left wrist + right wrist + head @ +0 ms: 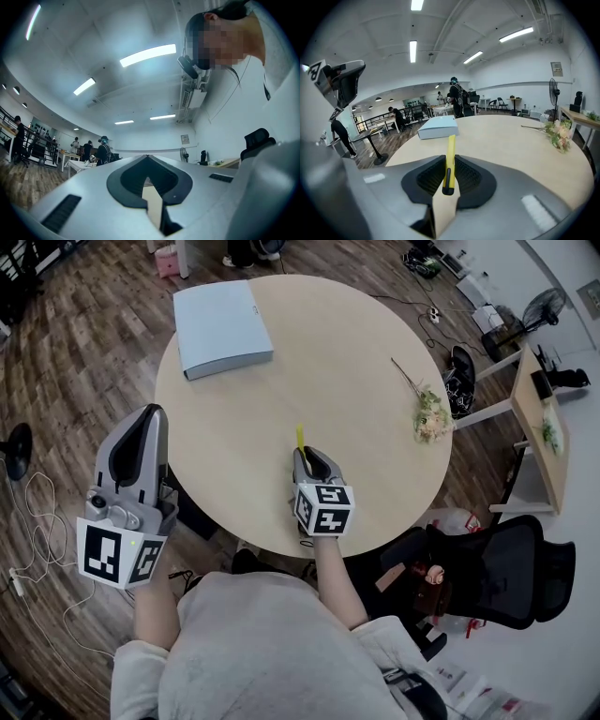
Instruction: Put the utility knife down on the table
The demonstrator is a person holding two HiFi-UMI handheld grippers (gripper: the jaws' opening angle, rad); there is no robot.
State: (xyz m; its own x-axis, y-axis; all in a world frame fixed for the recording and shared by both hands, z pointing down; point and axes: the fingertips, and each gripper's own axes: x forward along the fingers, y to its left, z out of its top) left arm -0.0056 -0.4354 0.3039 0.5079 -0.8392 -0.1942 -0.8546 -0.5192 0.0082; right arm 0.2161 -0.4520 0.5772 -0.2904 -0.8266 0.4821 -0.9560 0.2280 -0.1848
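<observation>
the right gripper (449, 174) is pinching the knife (450, 157): both jaws are closed on its sides. the knife is yellow with a black near end. that end sits back between the jaws, and the yellow length sticks out past the tips. from above, the knife points away from the person, over the near part of the table (356, 418). i cannot tell whether it touches the tabletop. the gripper's marker cube sits at its back, just over the table's near edge, with the person's forearm running back from it.

the left gripper (148, 423) is held off the table's left side, over the wooden floor (84, 381) and well apart from the right one. its jaws are pressed together at the tips with nothing between them. its own view looks up at the ceiling lights.

the table is round and pale. a light blue folder (222, 326) lies flat on its far left part, well apart from the knife. a sprig of flowers (429, 415) lies near the right edge. a black chair (502, 568) stands beside the table at the lower right. a second desk (536, 418) stands past the right edge, with a fan (544, 307) on the floor beyond it. in the right gripper view, people stand at desks far back in the room.
</observation>
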